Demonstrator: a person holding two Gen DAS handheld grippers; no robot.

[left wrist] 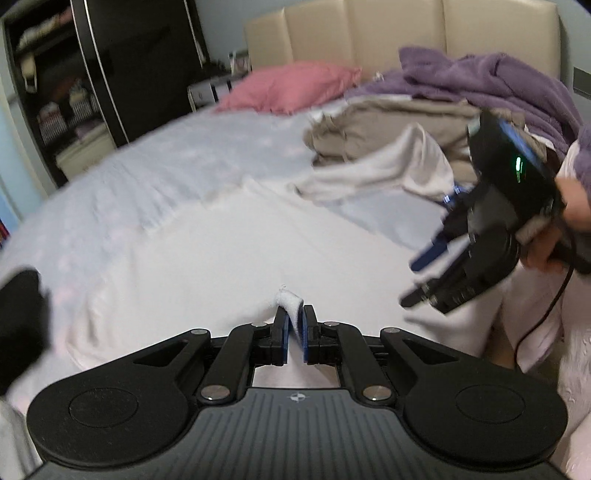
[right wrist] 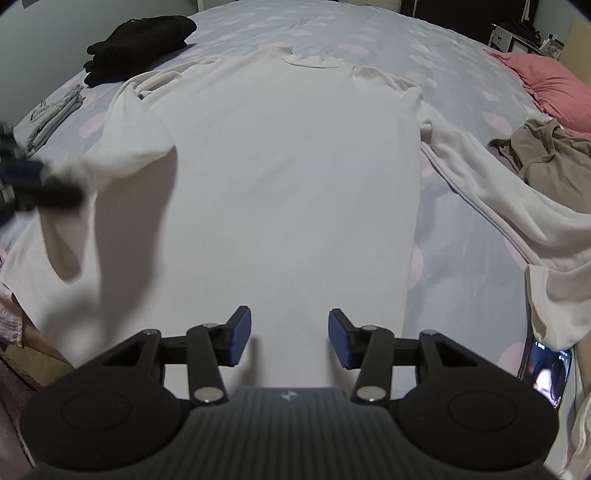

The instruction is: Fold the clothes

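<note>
Bedroom with a beige headboard (left wrist: pixel 399 29) and a bed (left wrist: pixel 147 184) in the left wrist view: left gripper (left wrist: pixel 294 325) has its fingers clenched on a fold of the white shirt (left wrist: pixel 229 251), right gripper (left wrist: pixel 424 273) hangs over it at right, near a beige garment (left wrist: pixel 369 129) and purple robe (left wrist: pixel 480 81). Right wrist view: white shirt (right wrist: pixel 280 177) lies flat on the bed (right wrist: pixel 461 266), right gripper (right wrist: pixel 290 336) fingers released and empty above its hem, left sleeve (right wrist: pixel 133 140) lifted by the blurred left gripper (right wrist: pixel 74 197), black clothes (right wrist: pixel 140 40) far left, phone (right wrist: pixel 546 373) at right.

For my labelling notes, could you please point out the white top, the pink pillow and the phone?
white top (right wrist: pixel 288 177), right wrist view, middle of its body
pink pillow (left wrist: pixel 295 86), left wrist view, its centre
phone (right wrist: pixel 548 374), right wrist view, its lit screen
</note>
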